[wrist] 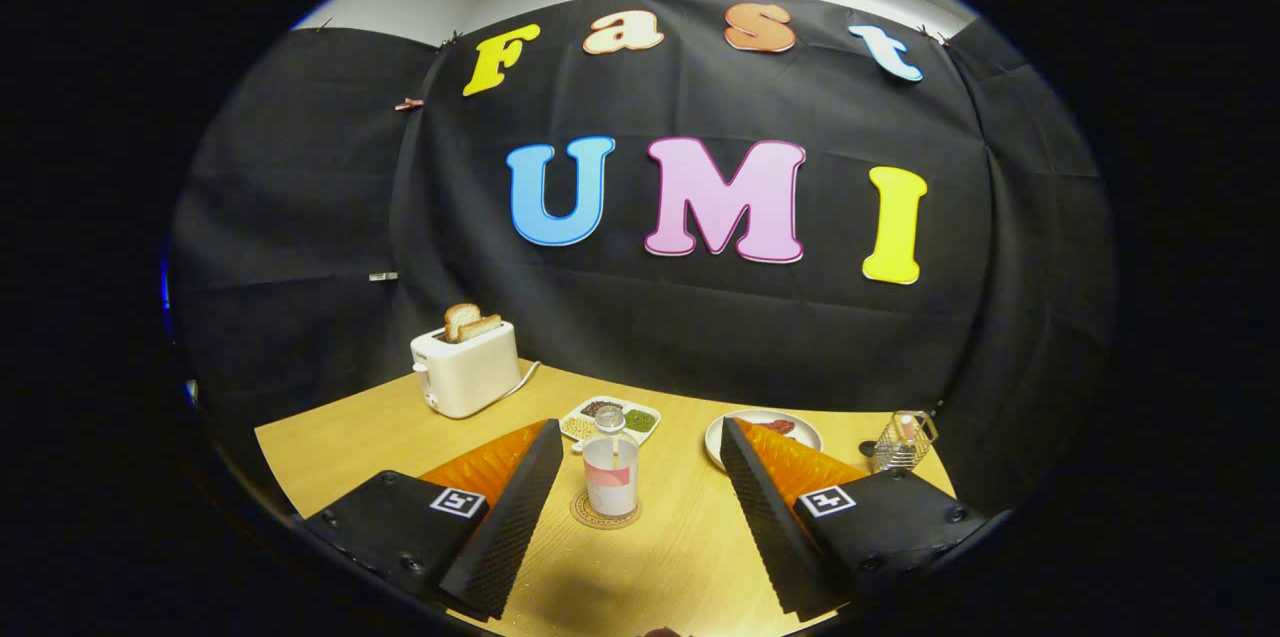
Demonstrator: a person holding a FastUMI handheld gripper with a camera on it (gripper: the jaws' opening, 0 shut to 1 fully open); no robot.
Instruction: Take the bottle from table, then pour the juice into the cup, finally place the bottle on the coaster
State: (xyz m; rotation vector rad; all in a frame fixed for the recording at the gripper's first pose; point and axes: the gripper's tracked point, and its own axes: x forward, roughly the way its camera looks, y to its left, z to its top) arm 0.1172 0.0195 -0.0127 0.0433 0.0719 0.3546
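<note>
- Your gripper [635, 507] stands spread wide with nothing between its fingers.
- The bottle [611, 472] stands upright straight ahead of the fingers, centred on the gap, and it already sits on the coaster [605, 513].
- Beyond the bottle lies a divided snack dish [612, 417]; the toaster [464, 367] is further off, to the bottle's left.
- Right of the bottle, past a plate [765, 432], stands a clear glass cup [903, 442].

We see an evenly lit, fairly bright booth, the light falling from above. The table [400, 432] glows warm, with a soft shadow on its near part between the spread fingers of the gripper [632, 517]. The bottle [611, 477] is sharp, with a faint glint. Fisheye bending curves the table's far edge and the wall; far things stay crisp.
</note>
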